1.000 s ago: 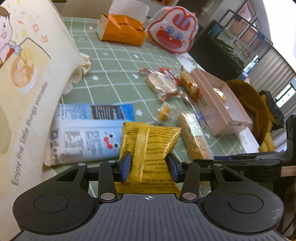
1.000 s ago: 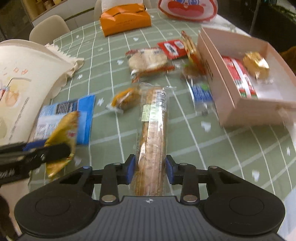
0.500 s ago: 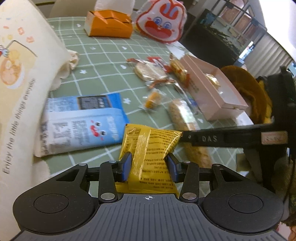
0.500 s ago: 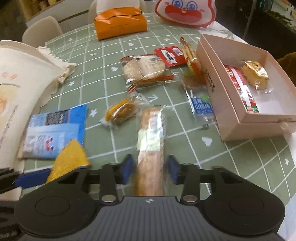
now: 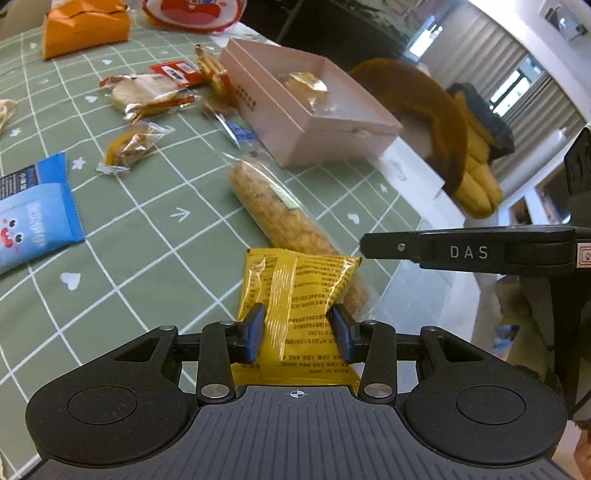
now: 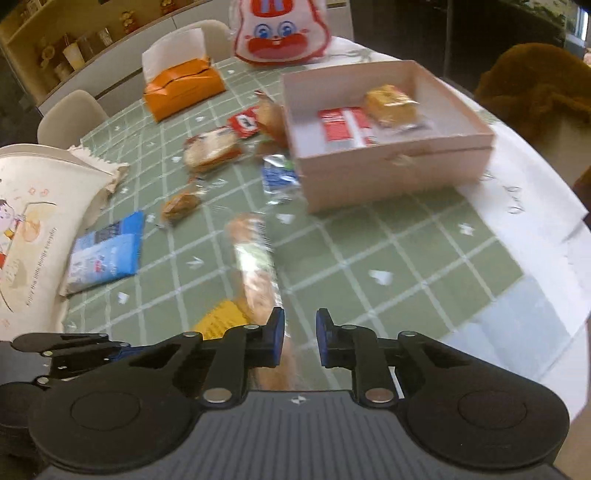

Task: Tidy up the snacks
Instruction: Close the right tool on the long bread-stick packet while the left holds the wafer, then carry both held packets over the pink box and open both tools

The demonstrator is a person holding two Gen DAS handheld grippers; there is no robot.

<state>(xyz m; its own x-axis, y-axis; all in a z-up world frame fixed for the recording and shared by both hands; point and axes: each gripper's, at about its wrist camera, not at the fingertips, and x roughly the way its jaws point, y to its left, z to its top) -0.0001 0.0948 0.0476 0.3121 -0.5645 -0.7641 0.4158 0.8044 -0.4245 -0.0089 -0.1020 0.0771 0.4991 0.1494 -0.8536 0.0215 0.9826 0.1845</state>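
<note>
My left gripper [image 5: 297, 332] is shut on a yellow snack packet [image 5: 299, 280], held above the green checked tablecloth [image 5: 155, 236]. A long cracker pack [image 5: 273, 206] lies on the cloth just beyond it. In the right wrist view the same pack [image 6: 253, 258] runs under the left finger of my right gripper [image 6: 300, 338]. Its jaws are shut with only a narrow gap, and I see nothing gripped between the pads. The open pink box [image 6: 388, 173] stands ahead to the right, with a red packet [image 6: 345, 125] and a wrapped cake [image 6: 391, 105] inside.
A blue packet [image 6: 107, 251] lies beside a cream tote bag [image 6: 29, 221] on the left. Several small wrapped snacks [image 5: 147, 92] are scattered left of the box. An orange tissue box [image 6: 184, 88] and a rabbit bag [image 6: 280, 33] stand at the back. The table edge [image 6: 535, 277] is near on the right.
My left gripper has carried the yellow packet to the right, toward the pink box. My right gripper has shifted right and its jaws have closed; the cracker pack is no longer between them.
</note>
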